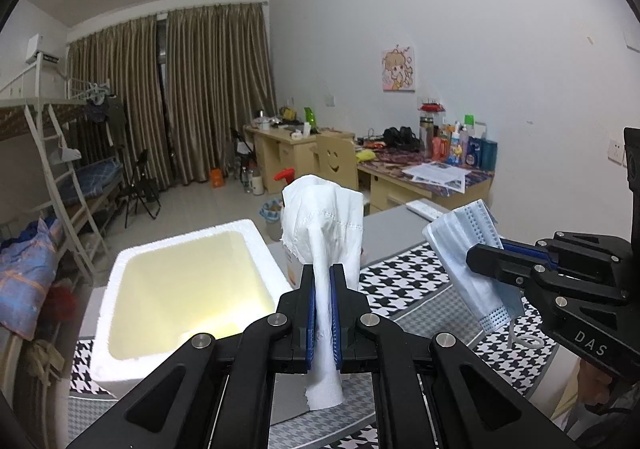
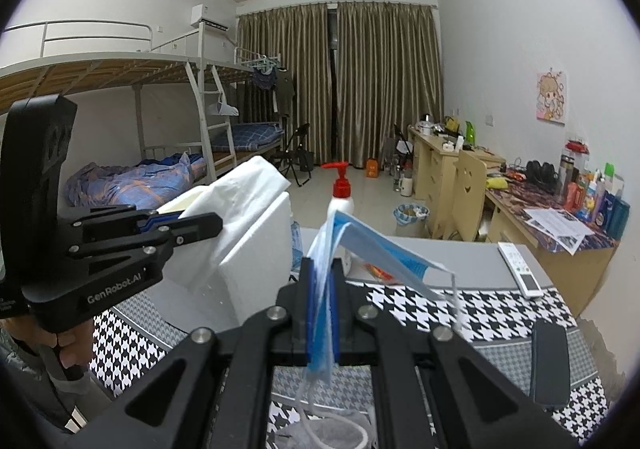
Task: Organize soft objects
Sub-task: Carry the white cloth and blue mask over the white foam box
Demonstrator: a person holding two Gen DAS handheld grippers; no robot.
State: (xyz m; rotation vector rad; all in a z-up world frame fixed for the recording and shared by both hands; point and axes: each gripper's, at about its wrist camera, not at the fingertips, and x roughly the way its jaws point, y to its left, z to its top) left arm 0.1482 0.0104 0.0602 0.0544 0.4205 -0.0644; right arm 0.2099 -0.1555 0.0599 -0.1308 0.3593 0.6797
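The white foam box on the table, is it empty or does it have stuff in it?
Empty as far as the left wrist view shows: the foam box is open-topped, with only its bare yellowish floor and walls visible; the near inside corner is hidden.

White capital letters reading "DAS" stood on the black body of the right gripper (image 1: 490,263), seen at the edge of the left wrist view. In the right wrist view, the black body of the left gripper (image 2: 200,225) carried the white brand lettering "GenRobot.AI". A smiling face was cut into the back of a wooden chair (image 2: 472,179) at the desk. Print on the papers (image 2: 558,223) lying on the desk and labels on the bottles (image 2: 612,209) beside them were too small to read.
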